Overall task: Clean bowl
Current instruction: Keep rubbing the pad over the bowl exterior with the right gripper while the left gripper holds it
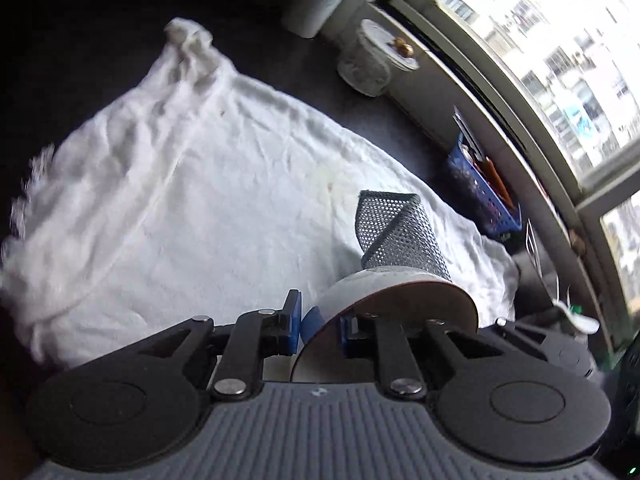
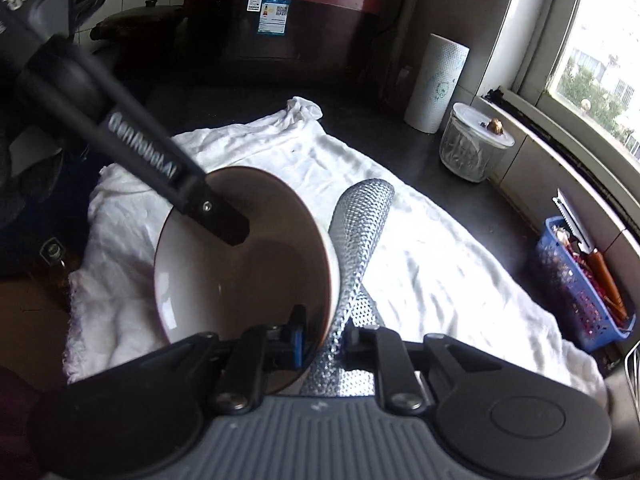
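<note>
A bowl (image 2: 240, 280), brown inside and white outside, is held tilted above a white towel (image 2: 440, 272). My right gripper (image 2: 326, 336) is shut at the bowl's near rim and pinches a grey perforated cloth (image 2: 360, 220) against the outer wall. One finger of my left gripper (image 2: 216, 216) reaches over the far rim into the bowl. In the left wrist view, the left gripper (image 1: 320, 326) is shut on the bowl (image 1: 360, 284) with the wall between its blue pads. The grey cloth (image 1: 396, 232) rises behind the bowl there.
The towel (image 1: 160, 180) covers a dark counter. At the back stand a paper towel roll (image 2: 436, 84), a lidded glass jar (image 2: 472, 144) and a dark red cooker (image 2: 288, 12). A blue basket (image 2: 576, 288) sits by the window sill. A glass bottle (image 2: 56, 256) stands at the left.
</note>
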`<state>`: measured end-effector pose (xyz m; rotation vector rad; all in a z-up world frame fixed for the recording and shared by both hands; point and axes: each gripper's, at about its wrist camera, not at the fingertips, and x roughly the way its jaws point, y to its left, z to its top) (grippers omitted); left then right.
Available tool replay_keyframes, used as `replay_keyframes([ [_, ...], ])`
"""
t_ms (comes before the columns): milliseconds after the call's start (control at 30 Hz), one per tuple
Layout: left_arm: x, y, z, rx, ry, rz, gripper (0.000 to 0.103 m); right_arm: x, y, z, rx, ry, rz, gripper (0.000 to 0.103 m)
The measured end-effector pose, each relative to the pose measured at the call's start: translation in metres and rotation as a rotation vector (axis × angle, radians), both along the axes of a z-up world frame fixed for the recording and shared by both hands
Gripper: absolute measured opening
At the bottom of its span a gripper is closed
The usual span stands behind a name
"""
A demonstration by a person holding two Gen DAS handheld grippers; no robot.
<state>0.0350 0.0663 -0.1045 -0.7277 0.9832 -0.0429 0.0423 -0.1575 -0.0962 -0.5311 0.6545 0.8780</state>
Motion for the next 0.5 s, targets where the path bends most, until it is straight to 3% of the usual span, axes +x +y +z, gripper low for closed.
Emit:
replay_keyframes([
  [67, -0.006, 0.011, -0.017, -0.142, 0.073, 0.096, 0.018, -0.002, 0.002, -0.001, -0.002, 0.000, 0.001, 0.020],
  [100, -0.008, 0.013, -0.022, -0.177, 0.092, 0.115, 0.018, -0.002, 0.002, -0.001, -0.002, 0.000, 0.001, 0.020],
  [167, -0.017, 0.021, -0.044, -0.361, 0.179, 0.213, 0.018, -0.002, 0.003, -0.002, -0.001, 0.005, -0.004, 0.020],
  [200, -0.019, 0.023, -0.051, -0.416, 0.204, 0.236, 0.017, -0.002, 0.003, -0.002, -0.003, 0.005, -0.005, 0.020],
  [267, -0.022, 0.023, -0.057, -0.453, 0.216, 0.254, 0.017, -0.003, 0.002, -0.002, -0.001, 0.006, -0.011, 0.020],
  [400, -0.016, 0.017, -0.048, -0.372, 0.188, 0.186, 0.017, -0.003, 0.001, -0.002, 0.006, 0.019, -0.018, 0.020],
  [467, -0.007, 0.007, -0.032, -0.223, 0.140, 0.075, 0.017, 0.000, -0.001, -0.001, 0.017, 0.038, -0.025, 0.018],
  [500, -0.002, -0.002, -0.019, -0.103, 0.099, 0.008, 0.017, 0.001, -0.002, 0.000, 0.021, 0.035, -0.026, 0.017],
])
